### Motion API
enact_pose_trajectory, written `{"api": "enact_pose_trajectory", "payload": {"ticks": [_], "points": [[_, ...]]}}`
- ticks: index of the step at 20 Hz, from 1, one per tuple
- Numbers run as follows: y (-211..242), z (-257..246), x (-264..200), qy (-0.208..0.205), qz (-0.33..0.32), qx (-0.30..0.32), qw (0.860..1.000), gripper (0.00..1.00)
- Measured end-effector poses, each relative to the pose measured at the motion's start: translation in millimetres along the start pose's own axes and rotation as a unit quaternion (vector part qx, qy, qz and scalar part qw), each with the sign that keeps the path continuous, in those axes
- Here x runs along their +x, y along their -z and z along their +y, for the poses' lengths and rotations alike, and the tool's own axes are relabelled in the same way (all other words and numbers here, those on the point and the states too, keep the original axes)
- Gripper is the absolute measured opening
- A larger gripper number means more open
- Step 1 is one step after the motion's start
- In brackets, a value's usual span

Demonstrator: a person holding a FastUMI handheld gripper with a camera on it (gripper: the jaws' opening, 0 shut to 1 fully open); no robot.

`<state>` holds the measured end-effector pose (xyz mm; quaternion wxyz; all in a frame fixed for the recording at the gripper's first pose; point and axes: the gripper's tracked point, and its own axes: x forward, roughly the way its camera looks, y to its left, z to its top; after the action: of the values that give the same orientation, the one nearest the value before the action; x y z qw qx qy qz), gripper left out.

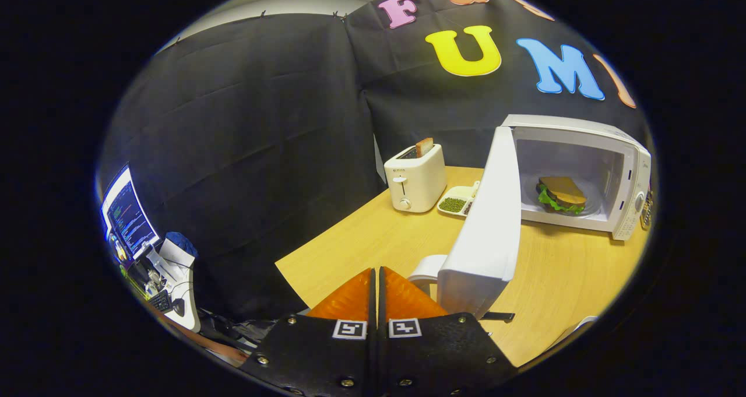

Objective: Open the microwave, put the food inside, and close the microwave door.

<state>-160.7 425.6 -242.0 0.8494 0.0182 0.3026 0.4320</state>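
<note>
Two of the three steps look done to us: the microwave (pixel 583 175) stands open on the counter (pixel 373 239), and the sandwich (pixel 560 195) lies inside its cavity. What we judge is left is swinging the door (pixel 489 228) closed; it juts out toward us, just ahead of and beside our fingers (pixel 376 298). These fingers are pressed together and hold nothing. Beyond them, a toaster (pixel 415 178) and a small tray of peas (pixel 457 201) sit near the microwave.

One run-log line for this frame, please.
gripper shut, empty | microwave door open | sandwich inside microwave | remaining: close door
</note>
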Motion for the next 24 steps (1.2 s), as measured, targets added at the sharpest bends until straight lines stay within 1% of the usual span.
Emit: {"api": "enact_pose_trajectory", "payload": {"ticks": [3, 6, 13, 15, 24], "points": [[-4, -15, -13, 0.012, -0.002, 0.0, 1.0, 0.0], [-6, -38, -27, 0.033, -0.004, 0.004, 0.999, 0.0], [-5, -109, -67, 0.095, -0.004, 0.044, 0.994, 0.0], [-7, -127, -77, 0.107, -0.005, 0.051, 0.993, 0.0], [-21, -209, -97, 0.158, -0.014, 0.061, 0.986, 0.0]]}}
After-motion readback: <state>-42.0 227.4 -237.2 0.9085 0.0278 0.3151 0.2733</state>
